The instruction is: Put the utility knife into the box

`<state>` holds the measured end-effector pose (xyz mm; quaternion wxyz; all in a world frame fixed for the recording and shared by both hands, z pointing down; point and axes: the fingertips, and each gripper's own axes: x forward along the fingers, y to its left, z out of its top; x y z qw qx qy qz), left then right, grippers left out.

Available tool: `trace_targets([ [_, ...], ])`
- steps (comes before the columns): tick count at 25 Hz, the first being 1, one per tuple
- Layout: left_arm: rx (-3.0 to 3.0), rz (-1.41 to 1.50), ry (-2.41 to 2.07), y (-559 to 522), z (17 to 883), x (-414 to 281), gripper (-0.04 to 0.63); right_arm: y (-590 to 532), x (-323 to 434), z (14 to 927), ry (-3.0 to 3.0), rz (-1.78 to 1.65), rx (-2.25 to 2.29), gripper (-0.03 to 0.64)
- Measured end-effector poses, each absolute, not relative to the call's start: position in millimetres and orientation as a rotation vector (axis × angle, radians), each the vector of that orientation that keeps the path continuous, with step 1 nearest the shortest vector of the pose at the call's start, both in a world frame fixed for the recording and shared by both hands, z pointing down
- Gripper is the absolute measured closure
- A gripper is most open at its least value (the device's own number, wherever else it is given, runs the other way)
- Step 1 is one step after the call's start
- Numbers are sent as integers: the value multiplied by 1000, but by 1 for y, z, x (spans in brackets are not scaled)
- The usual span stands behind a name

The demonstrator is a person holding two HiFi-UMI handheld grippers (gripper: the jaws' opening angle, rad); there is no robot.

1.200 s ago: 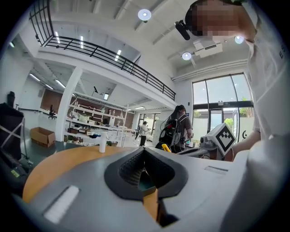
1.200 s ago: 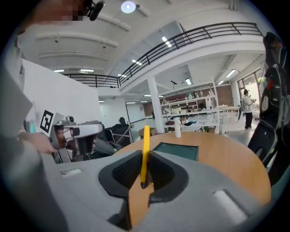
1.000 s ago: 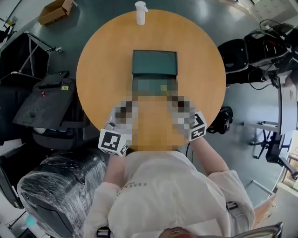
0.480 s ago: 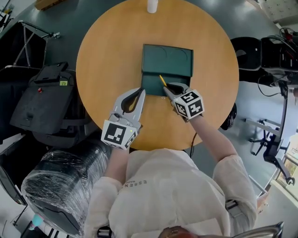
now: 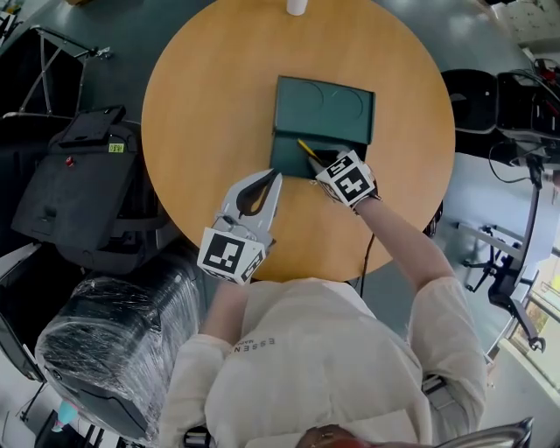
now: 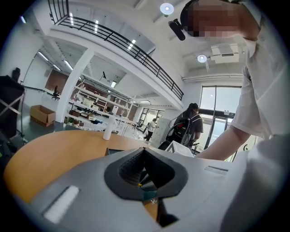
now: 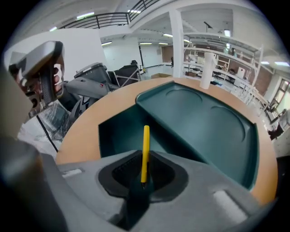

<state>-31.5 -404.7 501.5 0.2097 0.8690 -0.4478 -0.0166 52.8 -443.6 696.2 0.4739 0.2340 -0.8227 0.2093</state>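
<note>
A dark green box lies on the round wooden table [image 5: 201,96], its lid [image 5: 325,107] folded open at the far side and its tray [image 5: 289,157] nearer me. My right gripper [image 5: 317,161] is shut on the yellow utility knife [image 5: 305,149] and holds it over the tray's right part. In the right gripper view the knife [image 7: 145,147] sticks out forward from the jaws, above the tray [image 7: 127,133] and beside the lid [image 7: 204,120]. My left gripper [image 5: 271,181] hovers left of the box, shut with nothing in it; its own view shows the closed gripper [image 6: 145,168].
A white bottle [image 5: 297,5] stands at the table's far edge. Black cases [image 5: 74,184] and a plastic-wrapped chair [image 5: 105,350] sit on the floor to the left. More black bags [image 5: 490,96] lie to the right.
My right gripper has carried the knife forward from the table's near part to over the box tray. The left gripper has stayed near the box's left front, still shut.
</note>
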Motion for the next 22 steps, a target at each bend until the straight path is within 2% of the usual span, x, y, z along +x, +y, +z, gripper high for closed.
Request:
trace_targets([
  [11, 2388, -42, -1264, -401, 509, -44, 588, -442, 54, 719, -1951, 607, 553, 573],
  [13, 2395, -40, -1263, -401, 507, -43, 588, -440, 53, 713, -1965, 650, 563, 542],
  [17, 2435, -29, -1254, -399, 497, -37, 588, -442, 48, 674, -2130, 717, 641, 541],
  [22, 2514, 36, -1298, -401, 477, -33, 588, -452, 56, 569, -2460, 701, 883, 560],
])
